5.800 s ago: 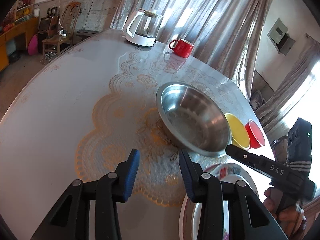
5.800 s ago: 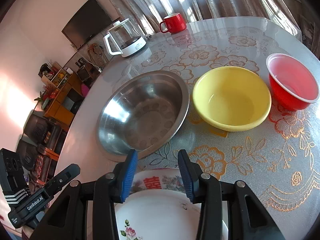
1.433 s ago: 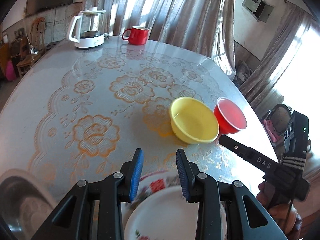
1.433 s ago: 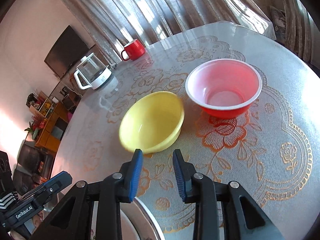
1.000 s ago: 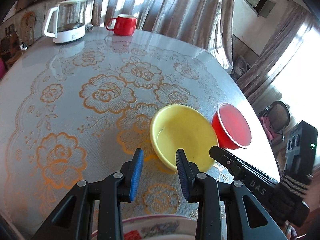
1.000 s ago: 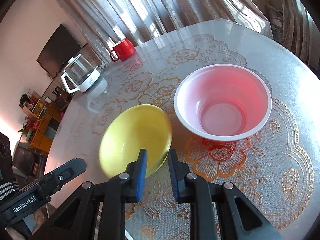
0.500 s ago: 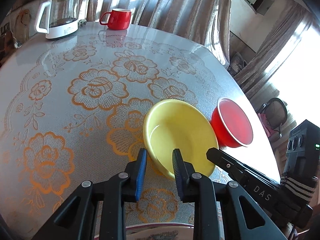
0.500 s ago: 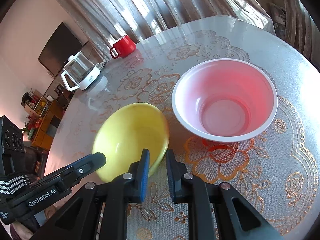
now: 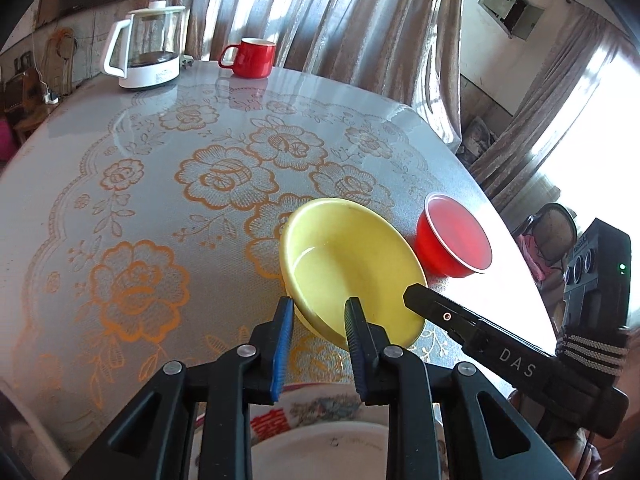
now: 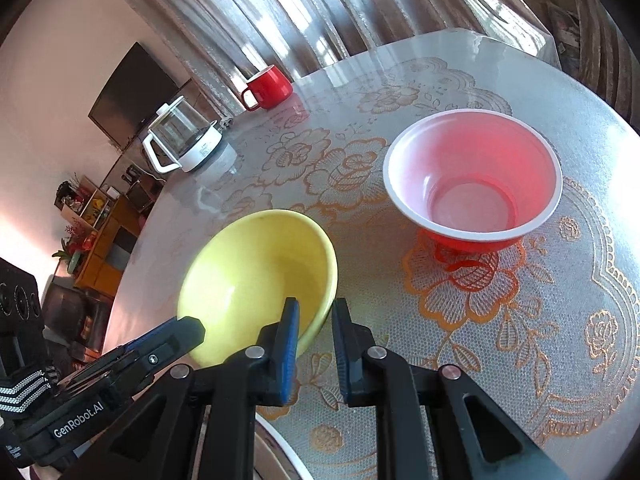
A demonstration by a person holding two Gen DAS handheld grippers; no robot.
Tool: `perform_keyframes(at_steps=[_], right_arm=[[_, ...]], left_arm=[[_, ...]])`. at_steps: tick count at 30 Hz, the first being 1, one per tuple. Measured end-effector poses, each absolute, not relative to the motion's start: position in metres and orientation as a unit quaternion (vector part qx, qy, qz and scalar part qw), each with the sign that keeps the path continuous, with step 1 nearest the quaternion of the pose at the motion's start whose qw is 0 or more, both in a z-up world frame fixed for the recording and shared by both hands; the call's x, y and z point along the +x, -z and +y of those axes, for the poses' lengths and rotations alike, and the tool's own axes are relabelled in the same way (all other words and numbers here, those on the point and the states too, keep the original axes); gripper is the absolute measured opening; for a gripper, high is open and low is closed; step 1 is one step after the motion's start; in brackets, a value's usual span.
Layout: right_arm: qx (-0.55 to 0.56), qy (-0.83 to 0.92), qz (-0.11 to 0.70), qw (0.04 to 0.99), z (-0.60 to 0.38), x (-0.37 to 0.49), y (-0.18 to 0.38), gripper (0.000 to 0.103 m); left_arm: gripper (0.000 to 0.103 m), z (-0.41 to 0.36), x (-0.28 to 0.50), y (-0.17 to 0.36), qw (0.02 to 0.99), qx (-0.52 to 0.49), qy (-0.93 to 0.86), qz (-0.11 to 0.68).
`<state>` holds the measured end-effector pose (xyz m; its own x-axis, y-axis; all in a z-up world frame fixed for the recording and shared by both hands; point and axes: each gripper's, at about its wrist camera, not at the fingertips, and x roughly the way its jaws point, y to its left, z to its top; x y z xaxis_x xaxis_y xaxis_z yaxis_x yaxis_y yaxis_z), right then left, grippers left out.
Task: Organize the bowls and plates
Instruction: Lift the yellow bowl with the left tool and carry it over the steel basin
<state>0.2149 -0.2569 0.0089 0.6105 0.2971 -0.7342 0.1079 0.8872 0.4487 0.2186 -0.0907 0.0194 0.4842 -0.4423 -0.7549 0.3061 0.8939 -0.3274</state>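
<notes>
A yellow bowl (image 9: 352, 256) (image 10: 256, 276) sits on the lace-patterned table, a little tilted. My left gripper (image 9: 319, 302) is shut on its near rim, one finger outside the wall and one inside. My right gripper (image 10: 315, 304) is shut on the rim further round, with its left finger inside the bowl. Each gripper also shows from the side in the other view: the right one (image 9: 416, 294), the left one (image 10: 192, 330). A red bowl (image 9: 454, 240) (image 10: 472, 184) with a white rim stands just right of the yellow one. Under my grippers lies a patterned plate (image 9: 320, 412) with a white plate (image 9: 320, 452) on it.
A glass kettle (image 9: 146, 46) (image 10: 184, 140) and a red mug (image 9: 250, 58) (image 10: 268, 86) stand at the table's far side before the curtains. The table edge (image 9: 500, 216) runs close behind the red bowl. A person's hand holds the right gripper at the lower right.
Both pairs of jaws have narrowed onto the yellow bowl's rim. The left gripper has drawn closer, so the rim now lies between its fingers. The bowl looks slightly tipped.
</notes>
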Motion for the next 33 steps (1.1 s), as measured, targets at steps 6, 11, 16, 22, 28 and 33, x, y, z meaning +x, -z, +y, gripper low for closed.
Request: perform_keyframes(at_steps=[6,11,16,22,28,33], right_arm=[[0.22,-0.075,0.432,0.871,-0.236,0.208,-0.018,0.016],[0.211,-0.091,0.433,0.872,-0.218,0.202,-0.022,0.016],[0.204,-0.106,0.434,0.871,-0.2,0.195,-0.024,0.016],[0.192,-0.122,0.437,0.87,-0.18,0.188,-0.025,0.016],[0.18,-0.137,0.437,0.87,-0.16,0.181,-0.028,0.016],[0.17,-0.148,0.441,0.869,-0.145,0.176,-0.028,0.016]], left_arm=[[0.026,-0.071,0.198,-0.031,0.872,-0.074,0.203,0.439],[0.026,-0.054,0.182,-0.038,0.881,-0.076,0.191,0.426],[0.026,-0.039,0.167,-0.043,0.888,-0.079,0.181,0.416],[0.026,-0.02,0.147,-0.048,0.895,-0.079,0.171,0.404],[0.026,-0.001,0.133,-0.051,0.899,-0.09,0.16,0.398],[0.026,0.013,0.123,-0.052,0.901,-0.099,0.153,0.393]])
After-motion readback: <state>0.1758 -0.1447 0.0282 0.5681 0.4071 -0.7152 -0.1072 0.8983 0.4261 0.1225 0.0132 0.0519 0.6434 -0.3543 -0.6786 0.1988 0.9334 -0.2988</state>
